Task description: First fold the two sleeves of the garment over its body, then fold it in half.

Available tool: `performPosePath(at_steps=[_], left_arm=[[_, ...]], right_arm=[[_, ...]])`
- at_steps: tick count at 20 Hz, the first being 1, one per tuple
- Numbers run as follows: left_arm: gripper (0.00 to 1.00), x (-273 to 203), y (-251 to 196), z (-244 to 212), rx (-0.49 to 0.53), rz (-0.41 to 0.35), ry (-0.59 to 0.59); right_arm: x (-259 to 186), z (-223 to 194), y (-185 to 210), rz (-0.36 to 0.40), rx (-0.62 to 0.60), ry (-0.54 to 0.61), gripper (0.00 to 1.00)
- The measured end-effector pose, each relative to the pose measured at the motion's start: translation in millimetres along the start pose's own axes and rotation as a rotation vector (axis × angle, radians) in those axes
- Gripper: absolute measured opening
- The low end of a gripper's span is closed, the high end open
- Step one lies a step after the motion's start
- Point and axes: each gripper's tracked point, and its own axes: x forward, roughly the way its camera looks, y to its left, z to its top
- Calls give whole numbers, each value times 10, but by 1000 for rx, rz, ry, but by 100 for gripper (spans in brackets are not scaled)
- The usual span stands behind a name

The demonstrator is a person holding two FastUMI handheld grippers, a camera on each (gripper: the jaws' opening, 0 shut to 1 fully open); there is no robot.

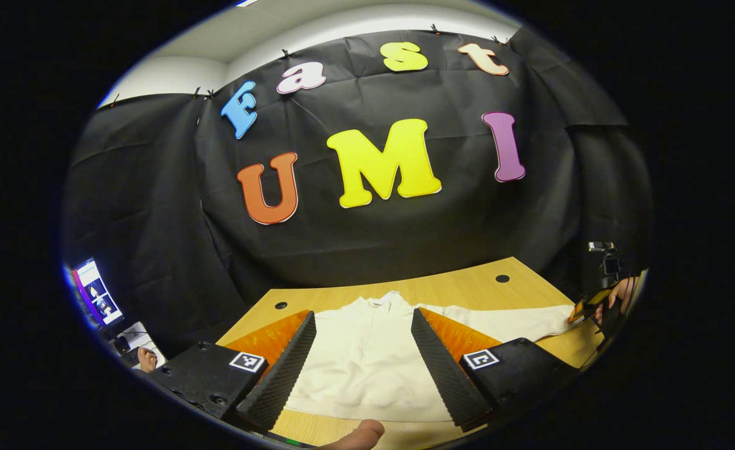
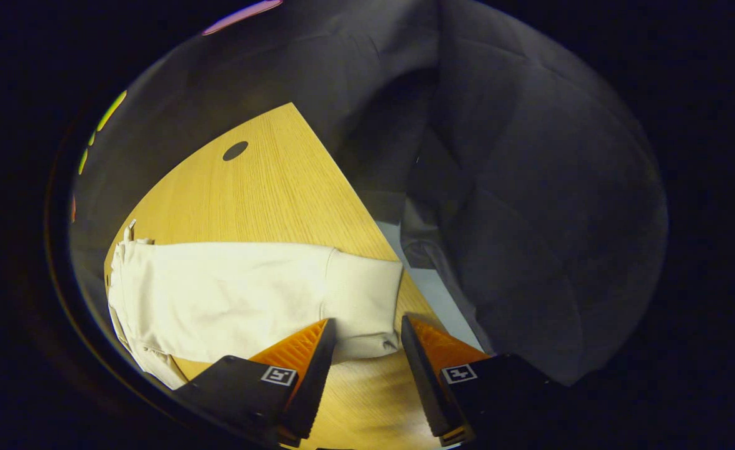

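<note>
Wooden table (image 2: 280,181) carries our cream garment (image 1: 361,362); both grippers (image 1: 362,365) (image 2: 360,359) gape empty. Pinching the sleeve cuff (image 2: 364,300) shallowly risks slippage.

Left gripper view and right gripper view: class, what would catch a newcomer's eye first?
The cream garment lies spread flat on the wooden table, framed by the open left gripper. In the right gripper view, one sleeve stretches out toward the table's edge, its cuff just ahead of the open right gripper.
</note>
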Motion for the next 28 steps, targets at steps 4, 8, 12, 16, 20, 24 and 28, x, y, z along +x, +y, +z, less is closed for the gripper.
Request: performPosePath(at_steps=[4,8,12,16,20,24,28], left_arm=[[99,3,95,-19,-2,1,3],[99,-3,243,-49,-7,10,5],[99,7,432,-49,-2,21,-11],[99,78,542,-46,-29,4,-24],[99,157,629,-41,-48,-27,-34],[99,232,781,-8,-58,-51,-60],[99,297,923,-99,-89,-79,-46]], right_arm=[[15,60,-116,-11,43,94,46],[3,35,-138,26,50,106,14],[-206,118,-89,-2,-14,63,6],[-547,293,139,-1,-52,18,6],[-851,426,432,10,-87,-32,0],[-1169,472,997,59,-145,-69,0],[-1540,469,1716,124,-230,-113,0]])
